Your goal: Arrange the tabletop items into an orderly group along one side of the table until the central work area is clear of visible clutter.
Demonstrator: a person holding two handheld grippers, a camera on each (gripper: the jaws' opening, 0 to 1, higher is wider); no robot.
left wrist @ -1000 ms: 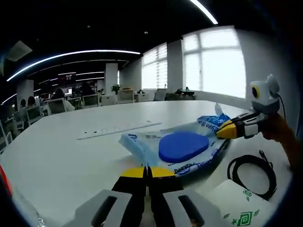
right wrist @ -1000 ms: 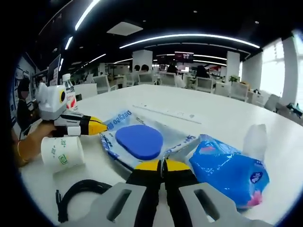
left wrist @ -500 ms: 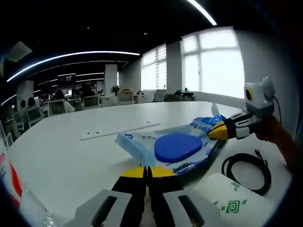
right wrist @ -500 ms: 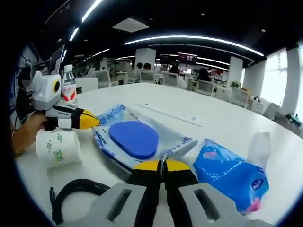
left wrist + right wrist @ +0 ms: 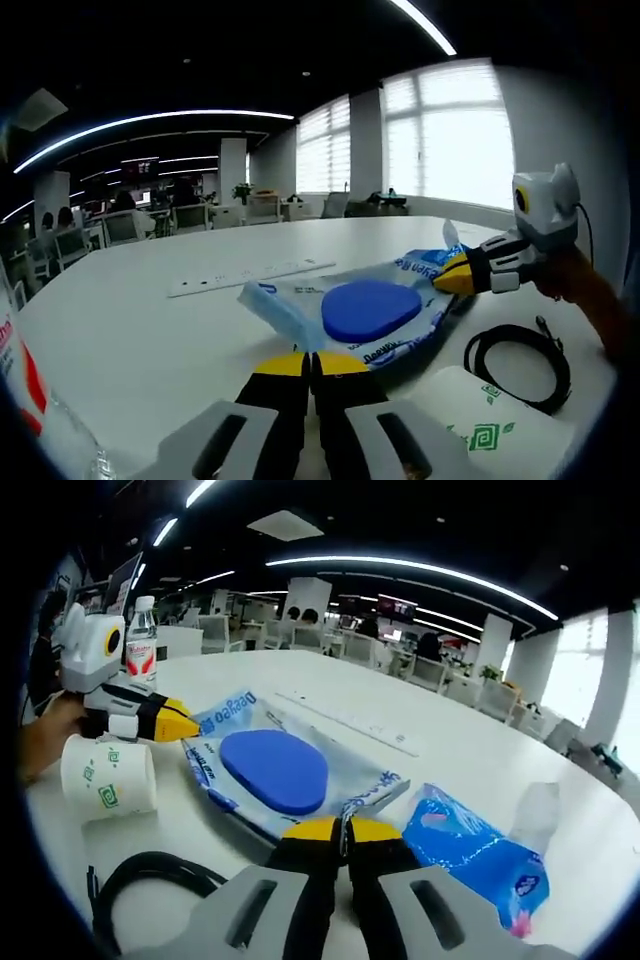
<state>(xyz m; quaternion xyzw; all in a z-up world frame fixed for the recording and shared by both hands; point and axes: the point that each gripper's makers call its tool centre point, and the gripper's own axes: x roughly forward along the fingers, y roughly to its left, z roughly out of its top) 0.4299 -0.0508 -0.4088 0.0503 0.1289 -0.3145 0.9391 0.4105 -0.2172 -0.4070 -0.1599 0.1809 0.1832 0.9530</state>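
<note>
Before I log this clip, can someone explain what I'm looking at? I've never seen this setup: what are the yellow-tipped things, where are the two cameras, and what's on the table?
There is no robot. A person holds a two-jaw gripper in each hand, and a fisheye camera rides on each, looking forward along its jaws.

In the left gripper view, the left gripper rises from the bottom, jaws together with nothing between them; the right gripper comes in from the right. In the right gripper view, the right gripper appears closed on the edge of the clear bag, which holds a blue pad.

On the white table lie that bag, a blue tissue pack, a paper cup, a coiled black cable, a water bottle and a long white power strip.
</note>
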